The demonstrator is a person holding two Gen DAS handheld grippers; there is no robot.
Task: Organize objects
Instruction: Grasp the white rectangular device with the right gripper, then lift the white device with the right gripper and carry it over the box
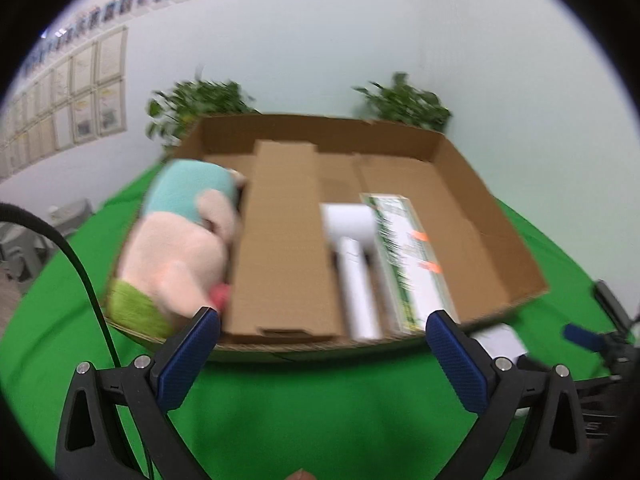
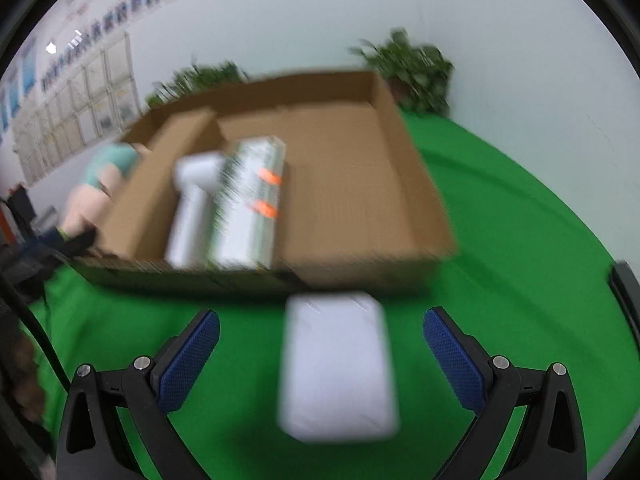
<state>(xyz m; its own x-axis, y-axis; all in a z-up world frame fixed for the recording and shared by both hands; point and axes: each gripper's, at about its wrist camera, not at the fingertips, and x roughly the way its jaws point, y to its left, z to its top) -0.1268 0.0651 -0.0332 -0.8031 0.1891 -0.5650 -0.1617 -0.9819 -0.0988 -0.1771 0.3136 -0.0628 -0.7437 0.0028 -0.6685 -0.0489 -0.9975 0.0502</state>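
Lower centre of the right wrist view: the white packet (image 2: 338, 364) lies on the green cloth (image 2: 500, 280), between the spread fingers of the right gripper (image 2: 321, 334), touching neither.
Long axis: it runs away from the camera, along the fingers, so the jaws would close across its short width.
Right gripper state: released, holding nothing.
Nearer hand: the right, by my judgement; in the left wrist view the packet shows only as a white patch at lower right.
Left gripper (image 1: 322, 336): released too, empty, just short of the box's near wall.
Cardboard box (image 2: 404, 168): just beyond the packet, upper centre.
Inside the box: plush toy (image 1: 176, 240) at left, white handled device (image 1: 352, 264) and green printed carton (image 1: 404, 256) side by side, with bare floor at right.
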